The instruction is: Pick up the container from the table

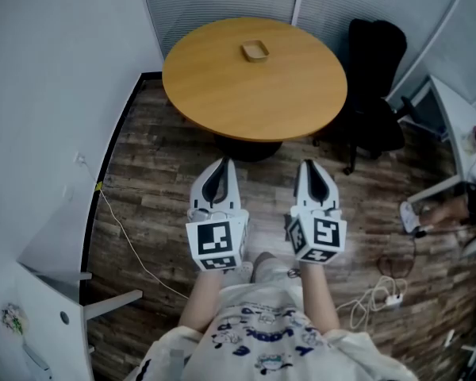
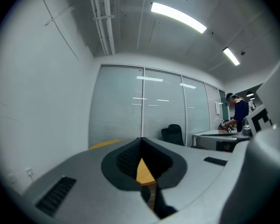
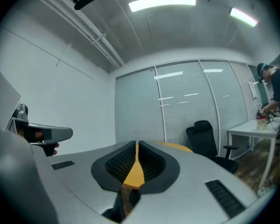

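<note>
A small tan container point(image 1: 255, 51) sits on the far part of a round wooden table point(image 1: 222, 94) in the head view. Both grippers are held side by side over the floor, short of the table's near edge and well away from the container. My left gripper point(image 1: 225, 163) has its jaws together with nothing between them. My right gripper point(image 1: 308, 165) is likewise shut and empty. In the left gripper view the left gripper point(image 2: 141, 140) points at the table edge point(image 2: 106, 144); the container is hidden there. In the right gripper view the right gripper point(image 3: 136, 144) shows the same.
A black office chair point(image 1: 377, 78) stands right of the table. A white desk point(image 1: 460, 125) and floor cables point(image 1: 381, 296) lie at the right. A white wall runs along the left, blinds behind. A person point(image 2: 236, 113) stands at a far desk.
</note>
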Demonstrator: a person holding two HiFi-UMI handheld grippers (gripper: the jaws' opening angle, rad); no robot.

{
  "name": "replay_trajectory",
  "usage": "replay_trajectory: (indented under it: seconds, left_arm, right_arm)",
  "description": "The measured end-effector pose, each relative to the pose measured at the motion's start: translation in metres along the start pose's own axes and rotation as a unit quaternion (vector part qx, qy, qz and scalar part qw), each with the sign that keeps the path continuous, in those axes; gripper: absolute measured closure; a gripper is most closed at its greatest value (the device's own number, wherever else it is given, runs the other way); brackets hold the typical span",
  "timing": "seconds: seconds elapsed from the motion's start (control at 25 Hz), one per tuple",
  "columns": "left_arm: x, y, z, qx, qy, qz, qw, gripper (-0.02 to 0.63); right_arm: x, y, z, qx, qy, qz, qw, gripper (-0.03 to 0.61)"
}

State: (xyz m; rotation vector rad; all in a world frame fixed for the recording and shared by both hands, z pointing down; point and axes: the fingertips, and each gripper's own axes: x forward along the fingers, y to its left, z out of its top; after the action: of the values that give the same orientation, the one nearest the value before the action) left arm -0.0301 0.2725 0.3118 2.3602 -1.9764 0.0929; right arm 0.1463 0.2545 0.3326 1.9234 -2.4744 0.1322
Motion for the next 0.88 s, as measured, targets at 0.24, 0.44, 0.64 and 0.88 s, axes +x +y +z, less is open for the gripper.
replay_trajectory:
  seconds: [0.24,0.44,0.64,0.88]
  left_arm:
    - [0.016,0.001,-0.01,-0.007,0.011,-0.005,0.9999,0.612]
    - [0.048,0.007,-0.015,-0.009,0.017,-0.002,0.9998,0.612]
    - [0.095,0.015,-0.015,-0.011,0.018,0.01,0.9997,0.612]
    - [0.159,0.022,0.0,-0.006,0.013,0.022,0.9997,0.612]
  right_arm:
    - [0.013,-0.004,-0.01,-0.001,0.016,-0.006,1.0,0.557]
    - [0.045,-0.014,-0.013,-0.001,0.02,-0.003,1.0,0.557]
    - [0.095,-0.028,-0.016,0.001,0.024,0.005,1.0,0.557]
    - [0.163,-0.046,-0.005,0.005,0.024,0.02,1.0,0.557]
